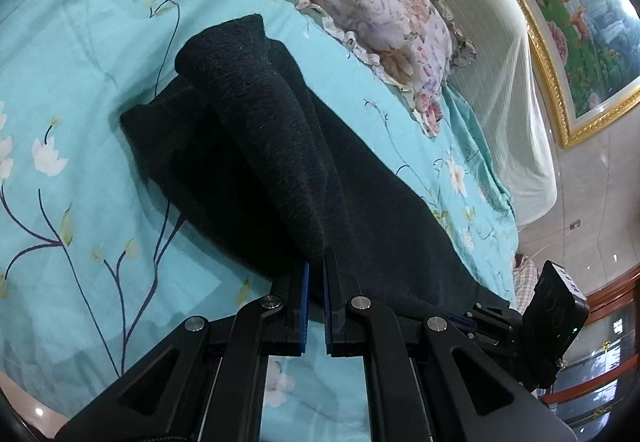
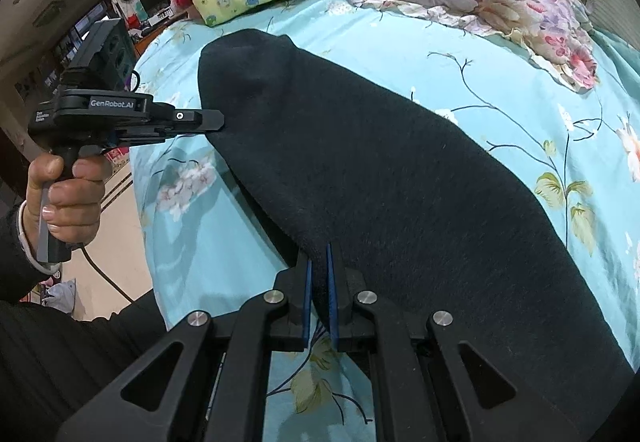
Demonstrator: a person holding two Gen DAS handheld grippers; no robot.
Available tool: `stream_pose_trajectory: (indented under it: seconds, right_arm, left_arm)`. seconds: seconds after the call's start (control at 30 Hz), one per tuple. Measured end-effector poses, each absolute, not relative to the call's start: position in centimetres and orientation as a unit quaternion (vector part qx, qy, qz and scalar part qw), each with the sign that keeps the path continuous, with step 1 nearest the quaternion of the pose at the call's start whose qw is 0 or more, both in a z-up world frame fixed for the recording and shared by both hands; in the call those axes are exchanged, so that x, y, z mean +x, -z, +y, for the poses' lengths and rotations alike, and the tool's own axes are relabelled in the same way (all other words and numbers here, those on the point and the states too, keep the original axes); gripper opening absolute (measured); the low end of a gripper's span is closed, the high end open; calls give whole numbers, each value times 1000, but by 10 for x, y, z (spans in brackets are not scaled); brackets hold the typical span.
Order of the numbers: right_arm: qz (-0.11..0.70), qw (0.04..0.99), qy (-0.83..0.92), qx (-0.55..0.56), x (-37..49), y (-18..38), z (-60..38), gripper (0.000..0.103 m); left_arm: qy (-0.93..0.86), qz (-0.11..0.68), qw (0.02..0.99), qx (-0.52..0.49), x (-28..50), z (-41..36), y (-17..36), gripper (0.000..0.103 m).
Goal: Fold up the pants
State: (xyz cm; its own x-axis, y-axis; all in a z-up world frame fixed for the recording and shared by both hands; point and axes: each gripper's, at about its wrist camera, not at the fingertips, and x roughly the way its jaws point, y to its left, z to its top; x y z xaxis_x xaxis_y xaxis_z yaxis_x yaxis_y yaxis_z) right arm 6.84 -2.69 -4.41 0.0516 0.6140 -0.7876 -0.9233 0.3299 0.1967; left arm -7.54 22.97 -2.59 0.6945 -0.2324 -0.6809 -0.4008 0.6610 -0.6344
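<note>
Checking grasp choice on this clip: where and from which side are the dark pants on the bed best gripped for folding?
At the near edge of the dark pants, from the bedside, one pinch at each end. The cloth lies long across the turquoise sheet, and its thin edge fits between the pads. Both the left hand-held gripper and the right hand-held gripper are shut on that edge.

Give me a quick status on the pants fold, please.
Both hand-held grippers, left and right, shut on dark pants. Pants part-lifted over bedsheet. Nothing in the way.

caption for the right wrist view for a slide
Both hand-held grippers shut on dark pants over a floral bedsheet.
</note>
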Motion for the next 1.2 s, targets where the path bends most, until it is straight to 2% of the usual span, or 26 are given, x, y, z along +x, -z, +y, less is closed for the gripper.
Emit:
stream_pose_trajectory:
  seconds: [0.27,0.37,0.4,0.43,0.5,0.53,0.57,0.6,0.87,0.9,1.2]
  right_arm:
    - [425,698,-541,-198,69,48,-22,8]
    - [428,701,-540,-182,72,45,-25,15]
    - [428,704,-539,-177,74,44,-27,16]
    - [428,706,-538,-170,75,42,-30,19]
    - [430,709,-537,-155,78,39,-35,32]
    - [431,712,-534,-149,79,38,-37,43]
    - [429,715,-533,-141,81,35,-41,49]
    - [427,717,-534,-132,82,33,-44,49]
    - [429,725,-534,-69,97,19,-63,49]
    - [429,729,-530,-61,101,18,-65,49]
    - [433,767,-474,-10,150,15,-70,49]
  left_arm:
    - [-61,408,815,-407,-77,230,34,8]
    - [-76,408,815,-404,-81,234,30,20]
    - [-82,408,815,-403,-84,236,29,29]
    - [-86,405,815,-404,-87,239,27,35]
    - [-91,401,816,-406,-91,244,24,40]
    - [-94,400,816,-407,-92,246,22,43]
    - [-96,399,815,-409,-93,249,22,45]
    - [-98,398,813,-412,-94,252,21,49]
    - [-110,403,802,-428,-95,268,24,55]
    - [-113,408,800,-425,-92,269,25,59]
    - [-128,424,787,-429,-76,284,29,60]
